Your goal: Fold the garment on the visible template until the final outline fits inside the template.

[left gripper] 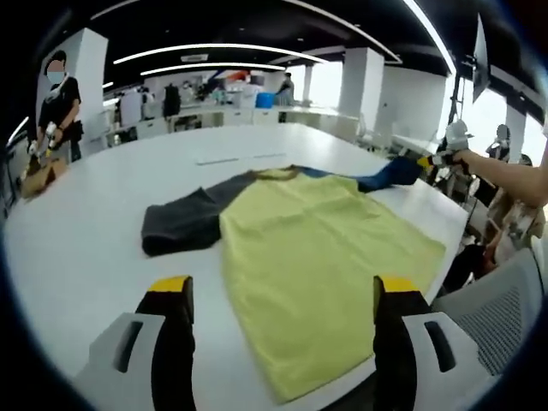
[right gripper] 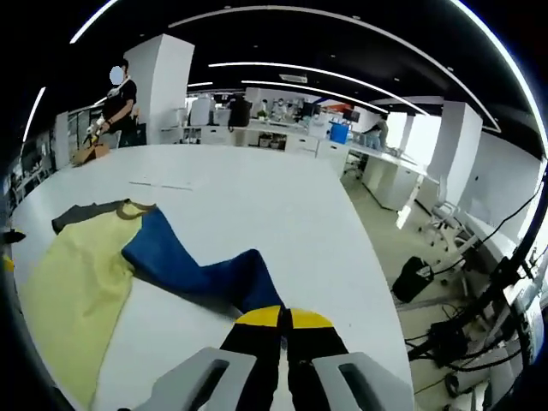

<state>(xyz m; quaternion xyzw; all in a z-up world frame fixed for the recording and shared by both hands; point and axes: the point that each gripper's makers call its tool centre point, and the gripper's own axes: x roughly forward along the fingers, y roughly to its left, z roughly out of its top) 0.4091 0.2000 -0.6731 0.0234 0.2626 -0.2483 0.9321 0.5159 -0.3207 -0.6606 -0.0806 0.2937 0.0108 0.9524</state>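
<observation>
White and wide, the desk (left gripper: 77, 240) ran back into an open office with strip lights overhead, and a person stood at its far end beside a brown item I could not make out. On it lay the shirt (left gripper: 317, 248), spread flat: a yellow body in the middle, a grey sleeve (left gripper: 184, 221) out to one side and a blue sleeve (right gripper: 197, 270) to the other. The left gripper (left gripper: 282, 295) hung over the yellow hem with its jaws wide apart and nothing between them. The right gripper (right gripper: 282, 318) had its yellow-tipped jaws pressed close together on the cuff end of the blue sleeve, which ran straight out from the shoulder to the jaws; in the left gripper view the same gripper (left gripper: 432, 161) showed at the far right with the sleeve drawn out to it. Faint markings on the desk beyond the collar may have been part of the template (right gripper: 163, 182), but I could not trace its outline. I judged the step in hand to be the first fold, bringing the blue sleeve in over the yellow body. To do it well, the cuff should be lifted only enough to clear the cloth, carried across in line with the shoulder seam and laid flat without twisting, while the open left gripper pins the body so the shirt does not drag across the desk
</observation>
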